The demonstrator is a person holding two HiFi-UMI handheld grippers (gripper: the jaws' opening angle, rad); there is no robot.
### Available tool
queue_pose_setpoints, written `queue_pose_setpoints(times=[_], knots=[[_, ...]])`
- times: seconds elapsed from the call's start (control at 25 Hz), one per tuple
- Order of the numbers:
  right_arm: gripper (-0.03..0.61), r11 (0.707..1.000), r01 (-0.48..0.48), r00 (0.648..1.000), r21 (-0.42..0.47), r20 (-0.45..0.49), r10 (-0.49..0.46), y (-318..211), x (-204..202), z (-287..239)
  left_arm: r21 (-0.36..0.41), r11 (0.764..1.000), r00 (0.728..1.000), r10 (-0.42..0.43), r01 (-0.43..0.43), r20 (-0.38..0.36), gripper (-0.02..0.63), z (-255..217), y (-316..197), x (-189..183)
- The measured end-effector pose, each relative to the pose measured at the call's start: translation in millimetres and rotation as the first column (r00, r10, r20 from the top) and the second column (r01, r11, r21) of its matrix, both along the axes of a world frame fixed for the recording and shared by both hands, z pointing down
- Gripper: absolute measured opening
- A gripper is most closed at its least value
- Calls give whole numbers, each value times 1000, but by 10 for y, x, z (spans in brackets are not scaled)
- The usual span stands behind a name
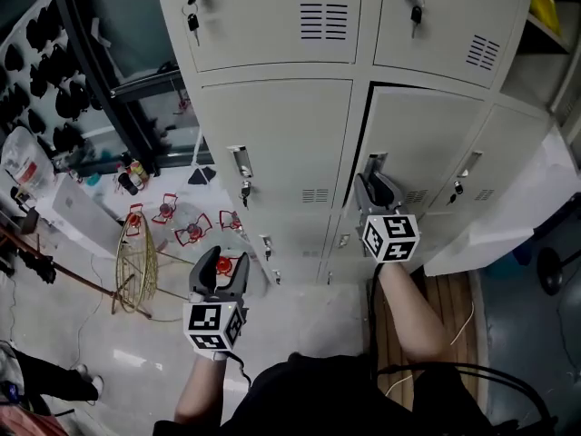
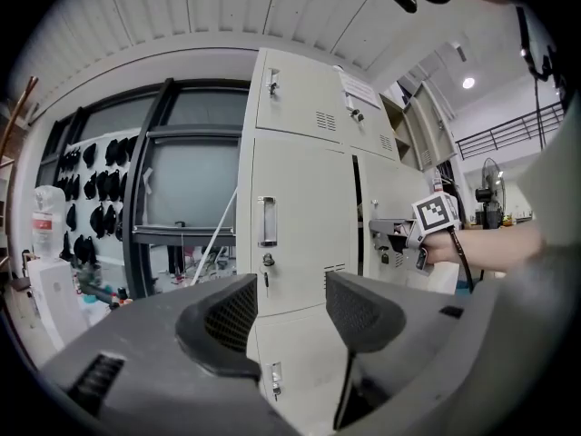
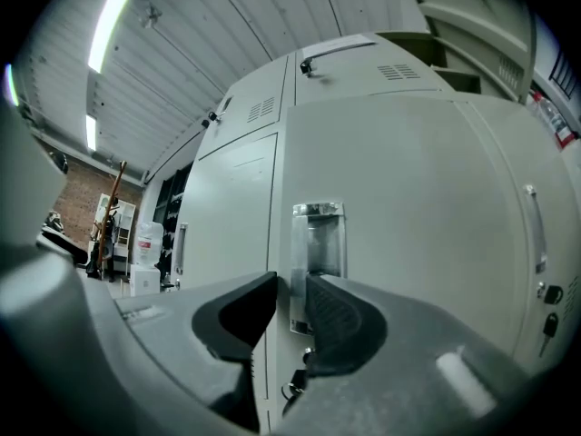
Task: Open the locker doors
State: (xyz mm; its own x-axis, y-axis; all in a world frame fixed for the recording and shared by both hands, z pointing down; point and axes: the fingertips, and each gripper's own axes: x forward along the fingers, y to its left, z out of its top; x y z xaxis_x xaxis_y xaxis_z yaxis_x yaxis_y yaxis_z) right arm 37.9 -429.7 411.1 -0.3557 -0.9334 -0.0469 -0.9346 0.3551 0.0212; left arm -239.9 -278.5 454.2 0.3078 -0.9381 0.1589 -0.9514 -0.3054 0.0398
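Note:
A bank of beige lockers fills the head view. The middle right door (image 1: 436,134) stands slightly ajar, with a dark gap along its top and left edge. My right gripper (image 1: 372,184) is at that door's metal handle (image 1: 375,161). In the right gripper view the jaws (image 3: 290,302) pinch the door edge beside the recessed handle (image 3: 318,234). My left gripper (image 1: 224,266) hangs open in the air in front of the lower lockers, holding nothing. Its jaws (image 2: 290,312) point at the closed middle left door (image 2: 290,243) and its handle (image 2: 266,221).
Keys hang in the upper door locks (image 1: 193,24). Red caster parts (image 1: 192,232) and a gold wire basket (image 1: 136,262) lie on the floor at left, by a black frame (image 1: 100,71). A wooden pallet (image 1: 445,307) sits below the right lockers, beside a white cabinet (image 1: 508,221).

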Motion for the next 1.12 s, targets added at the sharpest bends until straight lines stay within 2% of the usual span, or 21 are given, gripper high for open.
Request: queue_pose_setpoints(times=[0.28,0.6,0.8,1.0,1.12], knots=[[100,992,124,992,36,7,-125,412,91,-7,-33,995,995,97,-97,-3,233,154,-70,270],[109,968,242,970,63,9,-243,926,316,-30,-51,977,978,206,-208,-34,233,317,-195,744],[112,972,229,973,56,-4,-229,1200,500,-75,-78,956,958,276,-282,-75,233,457,-232,1062],[114,983,170,983,66,-88,-164,1444,658,-114,-82,945,946,311,-318,-89,233,505,-242,1295],[178,990,114,984,86,-144,-101,1439,693,-132,-65,949,949,304,-309,-79,233,407,-229,1424]])
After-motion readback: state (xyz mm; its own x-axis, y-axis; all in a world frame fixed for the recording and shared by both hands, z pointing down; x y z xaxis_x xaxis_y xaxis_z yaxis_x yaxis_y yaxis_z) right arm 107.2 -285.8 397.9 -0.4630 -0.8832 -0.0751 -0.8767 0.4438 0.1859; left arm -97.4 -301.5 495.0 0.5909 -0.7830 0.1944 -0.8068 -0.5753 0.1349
